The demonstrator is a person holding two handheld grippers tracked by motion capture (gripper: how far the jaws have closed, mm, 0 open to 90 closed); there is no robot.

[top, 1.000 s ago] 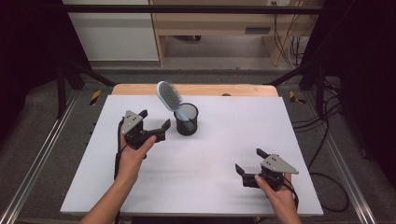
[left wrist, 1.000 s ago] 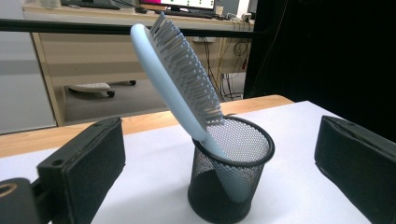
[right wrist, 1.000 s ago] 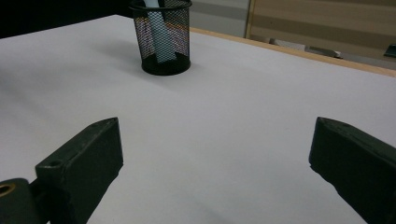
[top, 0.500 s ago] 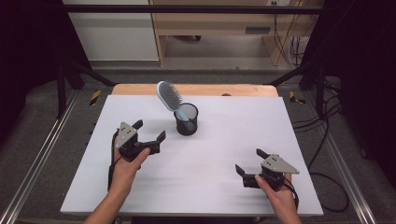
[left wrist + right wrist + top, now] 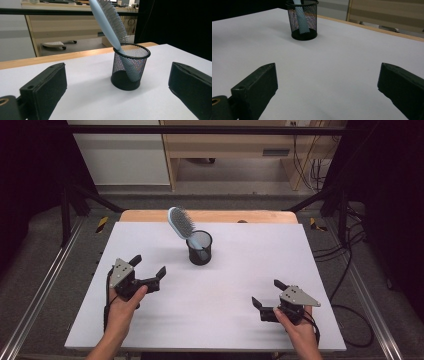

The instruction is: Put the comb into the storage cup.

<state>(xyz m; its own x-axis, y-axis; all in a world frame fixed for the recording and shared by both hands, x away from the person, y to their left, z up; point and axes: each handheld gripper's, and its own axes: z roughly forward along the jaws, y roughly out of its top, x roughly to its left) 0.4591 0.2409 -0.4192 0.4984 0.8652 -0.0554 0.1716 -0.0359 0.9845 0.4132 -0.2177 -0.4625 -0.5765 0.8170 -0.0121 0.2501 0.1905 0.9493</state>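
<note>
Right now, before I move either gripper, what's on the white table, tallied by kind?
Hairbrush: 1, light blue, leaning handle-down in the cup
Mesh cup: 1, black, upright
Grippers: 2, left gripper and right gripper, both with jaws apart and holding nothing
Total: 4

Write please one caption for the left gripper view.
Open left tool faces a black mesh cup holding a tilted light-blue hairbrush.

No legible text, label, brand, number or sign appears on the black wire-mesh cup [image 5: 200,248], on the pale blue plastic hairbrush [image 5: 180,222] standing in it, or on anything around it.
</note>
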